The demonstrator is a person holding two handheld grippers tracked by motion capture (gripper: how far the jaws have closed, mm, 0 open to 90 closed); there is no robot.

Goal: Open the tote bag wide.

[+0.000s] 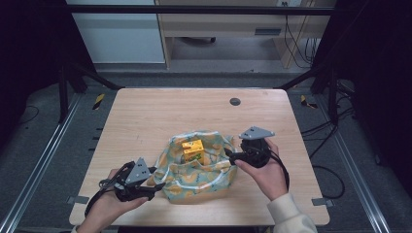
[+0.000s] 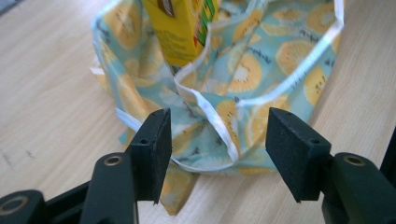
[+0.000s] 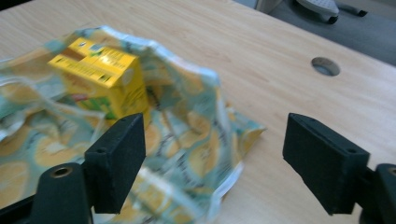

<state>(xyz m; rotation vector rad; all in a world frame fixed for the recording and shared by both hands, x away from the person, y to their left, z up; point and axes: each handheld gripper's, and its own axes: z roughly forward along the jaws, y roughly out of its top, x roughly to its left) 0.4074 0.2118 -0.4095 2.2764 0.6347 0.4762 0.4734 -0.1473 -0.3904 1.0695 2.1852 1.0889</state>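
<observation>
1. High view: we see a lemon-print cloth bag [image 1: 197,167] slumped at the near centre of the desk [image 1: 145,111], with a yellow carton [image 1: 193,150] standing upright inside its open mouth.
2. Our left gripper [image 1: 154,187] sits at the bag's 8 o'clock edge and our right gripper [image 1: 228,155] at its 3 o'clock edge.
3. Left gripper view: the jaws are spread, the bag's white-trimmed rim [image 2: 219,126] lying beyond them, unpinched.
4. Right gripper view: the jaws stand wide apart with nothing between the pads; the carton [image 3: 100,74] and crumpled cloth lie past the left jaw.
5. We judge the carton is bagged and both grips are let go; the next move likely calls for re-pinching the rim to close or lift the bag.
6. A round cable hole [image 1: 235,101] lies at 12 o'clock, well apart. Only the loose, folded rim stands in the way.
</observation>
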